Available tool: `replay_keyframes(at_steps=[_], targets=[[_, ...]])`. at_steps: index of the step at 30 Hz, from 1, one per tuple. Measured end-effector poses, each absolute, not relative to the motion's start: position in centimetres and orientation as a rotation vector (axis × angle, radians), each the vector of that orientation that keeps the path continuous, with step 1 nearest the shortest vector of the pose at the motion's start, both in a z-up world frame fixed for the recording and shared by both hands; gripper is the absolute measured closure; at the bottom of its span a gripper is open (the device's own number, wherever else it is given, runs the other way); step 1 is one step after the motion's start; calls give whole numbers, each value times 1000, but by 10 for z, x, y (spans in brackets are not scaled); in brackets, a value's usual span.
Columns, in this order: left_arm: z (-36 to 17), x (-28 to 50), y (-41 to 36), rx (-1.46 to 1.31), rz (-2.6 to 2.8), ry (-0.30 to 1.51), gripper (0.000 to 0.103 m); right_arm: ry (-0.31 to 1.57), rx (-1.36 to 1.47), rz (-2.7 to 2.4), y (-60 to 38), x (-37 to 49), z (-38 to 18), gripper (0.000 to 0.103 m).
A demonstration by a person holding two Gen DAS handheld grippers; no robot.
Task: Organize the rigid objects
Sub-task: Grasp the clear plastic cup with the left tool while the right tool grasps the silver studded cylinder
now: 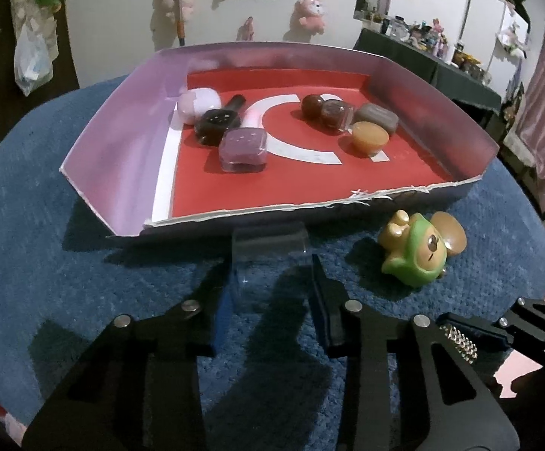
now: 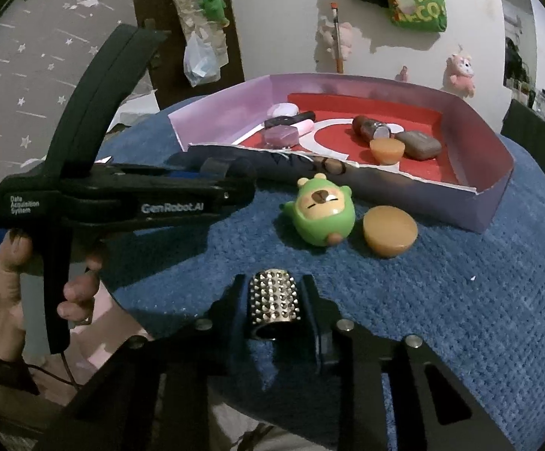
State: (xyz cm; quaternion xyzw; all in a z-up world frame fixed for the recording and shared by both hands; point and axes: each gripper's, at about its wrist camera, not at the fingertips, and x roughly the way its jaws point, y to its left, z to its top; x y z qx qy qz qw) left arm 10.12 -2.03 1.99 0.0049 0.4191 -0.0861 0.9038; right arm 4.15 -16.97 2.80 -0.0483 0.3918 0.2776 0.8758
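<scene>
Your right hand-held gripper is pinched on the studded metal cylinder, whose long axis runs forward along the fingers. Your left hand-held gripper is clamped on a clear plastic piece. Beyond both, across the blue worktop, lies the red-floored box; your left sits just at its near wall, your right farther back behind the green bear figure.

The box is lilac-walled with a red floor bearing white curves. The mat is blue. The toy bear is green and tan. The studded cylinder is silver. The disc is orange.
</scene>
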Motion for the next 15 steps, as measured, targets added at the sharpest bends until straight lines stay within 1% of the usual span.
replay_keyframes(at_steps=[15], targets=[[51,79,-12,-8,-221,798,71,773,-23,632,-175,55,63,76]])
